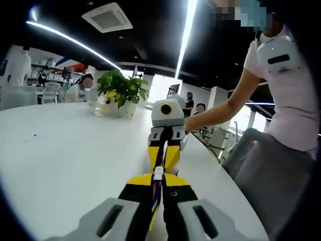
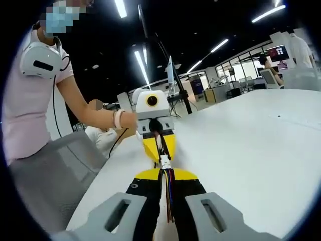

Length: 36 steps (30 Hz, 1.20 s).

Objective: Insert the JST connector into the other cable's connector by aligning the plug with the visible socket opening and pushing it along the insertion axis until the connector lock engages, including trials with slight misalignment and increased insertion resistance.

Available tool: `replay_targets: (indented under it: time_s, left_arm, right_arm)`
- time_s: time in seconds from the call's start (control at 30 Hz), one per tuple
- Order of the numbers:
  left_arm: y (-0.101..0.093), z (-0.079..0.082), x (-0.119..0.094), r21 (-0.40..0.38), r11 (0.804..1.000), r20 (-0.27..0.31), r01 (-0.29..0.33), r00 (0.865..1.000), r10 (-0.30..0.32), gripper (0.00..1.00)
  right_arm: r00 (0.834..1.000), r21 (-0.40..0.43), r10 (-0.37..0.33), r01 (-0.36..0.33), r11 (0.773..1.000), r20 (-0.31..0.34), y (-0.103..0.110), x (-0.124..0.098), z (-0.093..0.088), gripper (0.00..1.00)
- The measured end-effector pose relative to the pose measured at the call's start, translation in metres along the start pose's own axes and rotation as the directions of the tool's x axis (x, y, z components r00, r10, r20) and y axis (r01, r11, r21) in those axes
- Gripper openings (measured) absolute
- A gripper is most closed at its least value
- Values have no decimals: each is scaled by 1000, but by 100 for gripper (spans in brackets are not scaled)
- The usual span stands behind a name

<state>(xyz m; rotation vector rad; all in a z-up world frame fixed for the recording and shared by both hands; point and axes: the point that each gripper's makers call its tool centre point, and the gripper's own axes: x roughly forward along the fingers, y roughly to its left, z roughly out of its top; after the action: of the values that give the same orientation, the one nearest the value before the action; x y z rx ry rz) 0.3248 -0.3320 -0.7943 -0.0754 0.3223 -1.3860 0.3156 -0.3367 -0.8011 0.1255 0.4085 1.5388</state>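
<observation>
Over the white table (image 1: 65,150), my two grippers face each other tip to tip. My left gripper (image 1: 158,179) is shut on a cable of coloured wires (image 1: 156,193) ending in a small white JST connector (image 1: 158,172). Straight ahead, my right gripper (image 1: 164,159) holds the other cable between its yellow jaws. In the right gripper view, my right gripper (image 2: 165,174) is shut on coloured wires (image 2: 168,198), with the white connector (image 2: 164,161) just past its tips, against the left gripper (image 2: 159,150). The connector halves touch; I cannot tell whether they are locked.
A potted green plant (image 1: 122,90) stands at the far side of the table. The table's curved edge runs close beside the grippers, with a grey chair (image 1: 271,170) and the person's body (image 2: 30,100) beyond it. Other people sit at desks in the background.
</observation>
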Motion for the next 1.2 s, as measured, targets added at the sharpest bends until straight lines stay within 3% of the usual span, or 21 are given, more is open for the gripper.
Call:
replay_targets:
  time_s: [0.33,0.83,1.0,1.2]
  left_arm:
    - [16,-20,3,-45,999,-16,-25,1000,24,0]
    - [19,-36,6,-10,998,-65,-66,996,65,0]
    - [19,-42,5,0,997,-95,-80,992,80,0]
    - [22,-41,1,-23,994,-88,-108,991,106,2]
  right_arm:
    - [999,-3,-13,13,1000,-30,-16,6,-16,3]
    - [997,-18,-35,34,999,-69,-20,9,-31,4]
    - [998,8,-44,44,999,-43,-20,11,-28,4]
    - [998,11,-47,47,999,-38,-17,9,-25,8]
